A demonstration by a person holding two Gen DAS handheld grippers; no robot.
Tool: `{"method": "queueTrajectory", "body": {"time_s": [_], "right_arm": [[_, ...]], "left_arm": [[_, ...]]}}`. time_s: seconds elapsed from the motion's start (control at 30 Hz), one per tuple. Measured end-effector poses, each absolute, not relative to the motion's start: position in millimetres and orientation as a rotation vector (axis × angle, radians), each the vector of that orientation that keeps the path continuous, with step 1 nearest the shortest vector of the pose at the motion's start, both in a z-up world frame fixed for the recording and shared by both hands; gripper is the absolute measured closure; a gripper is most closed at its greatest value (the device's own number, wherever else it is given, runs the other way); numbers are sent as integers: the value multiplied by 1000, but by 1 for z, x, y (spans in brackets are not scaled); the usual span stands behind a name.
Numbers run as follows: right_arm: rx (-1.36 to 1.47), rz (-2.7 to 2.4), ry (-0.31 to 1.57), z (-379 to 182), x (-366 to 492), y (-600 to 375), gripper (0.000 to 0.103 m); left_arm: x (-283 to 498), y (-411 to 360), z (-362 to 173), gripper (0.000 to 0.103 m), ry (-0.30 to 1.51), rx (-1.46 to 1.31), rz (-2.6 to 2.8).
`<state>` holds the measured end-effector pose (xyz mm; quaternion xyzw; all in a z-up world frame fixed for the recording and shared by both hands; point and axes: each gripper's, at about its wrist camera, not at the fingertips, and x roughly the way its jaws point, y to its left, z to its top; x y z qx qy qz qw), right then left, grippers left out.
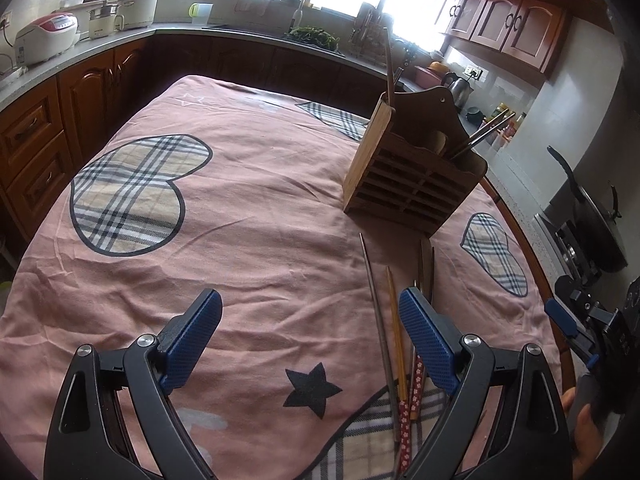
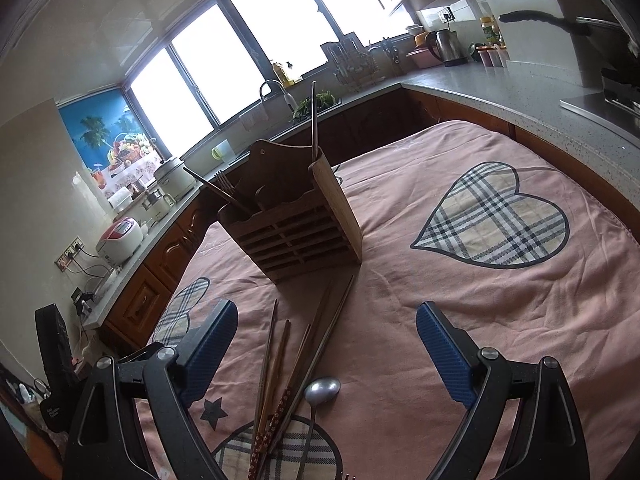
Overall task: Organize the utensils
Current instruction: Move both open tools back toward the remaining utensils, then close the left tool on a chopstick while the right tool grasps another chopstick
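A wooden utensil holder (image 1: 412, 184) stands on the pink cloth; it also shows in the right wrist view (image 2: 296, 228), with chopsticks and a fork standing in it. Loose chopsticks (image 1: 396, 340) lie on the cloth in front of it, close to my left gripper's right finger. In the right wrist view the chopsticks (image 2: 296, 360) and a metal spoon (image 2: 322, 390) lie between my fingers, nearer the left one. My left gripper (image 1: 310, 338) is open and empty. My right gripper (image 2: 326, 354) is open and empty above the utensils, and shows at the left wrist view's right edge (image 1: 568, 320).
The table is covered by a pink cloth (image 1: 256, 216) with plaid hearts. Kitchen counters (image 2: 500, 92) surround it, holding a rice cooker (image 1: 46, 36), a kettle (image 2: 446, 46) and a sink with a faucet (image 2: 276, 92). A pan (image 1: 596, 216) sits on the stove at right.
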<state>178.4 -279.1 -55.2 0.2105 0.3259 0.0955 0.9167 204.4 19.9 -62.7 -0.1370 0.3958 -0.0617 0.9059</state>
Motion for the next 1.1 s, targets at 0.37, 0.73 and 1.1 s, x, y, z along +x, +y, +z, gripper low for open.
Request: {"method": "queueTrajectory", "body": {"time_s": [0.37,0.73,1.1], "right_arm": [[360,173,748,-72,199,-267,11],[310,187,875,-101,261,-256,49],[274,181,974,-136,316,-252,74]], "left_arm": [[230,2,-78,11,887,-221,-142],[279,-24,-94,21,949,-154,-173],[333,-54,-121,46,1040,-97,-229]]}}
